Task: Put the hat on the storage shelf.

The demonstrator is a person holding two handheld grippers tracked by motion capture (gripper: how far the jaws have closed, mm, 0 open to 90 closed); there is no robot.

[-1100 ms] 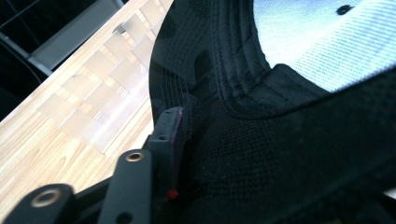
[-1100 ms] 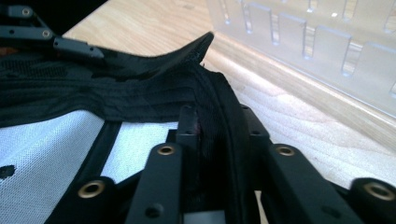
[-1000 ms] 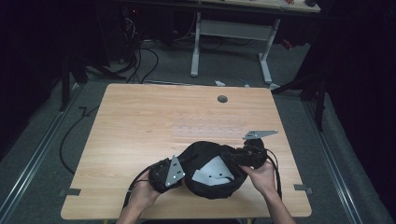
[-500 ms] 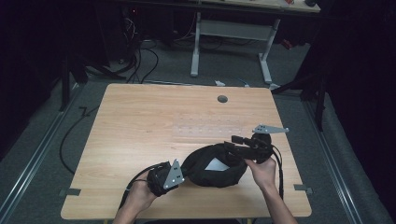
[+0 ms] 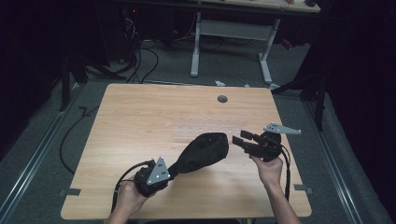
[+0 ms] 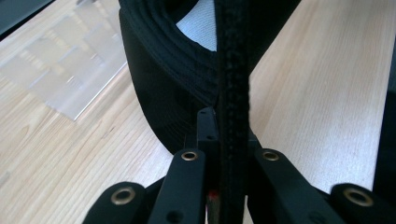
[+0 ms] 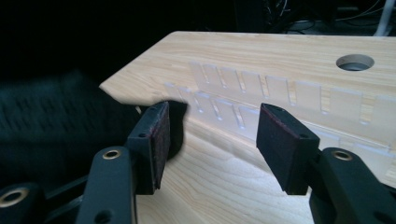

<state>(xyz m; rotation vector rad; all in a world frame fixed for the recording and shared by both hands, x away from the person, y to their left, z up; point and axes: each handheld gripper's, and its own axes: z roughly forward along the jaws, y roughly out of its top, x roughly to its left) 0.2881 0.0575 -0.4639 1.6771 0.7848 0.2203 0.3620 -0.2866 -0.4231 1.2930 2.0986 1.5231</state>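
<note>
Since 1 second ago the black fabric cap (image 5: pixel 201 151) was released by the right hand-held gripper (image 5: pixel 243 141), jaws just opened, empty. Soft, light; its brim stays clamped in the left hand-held gripper (image 5: pixel 169 169), low over the tabletop (image 5: pixel 154 116).

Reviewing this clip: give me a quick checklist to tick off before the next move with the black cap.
1. Left tool clamped on the black cap: ok, jaws pinch its edge.
2. Right tool free of the cap: ok, jaws have just been opening, nothing between them.
3. Cap supported by the table: ok, it rests on the wood.
4. Gap between right tool and cap: ok.
5. Cap turned right side out: cannot tell; white lining shows.
</note>
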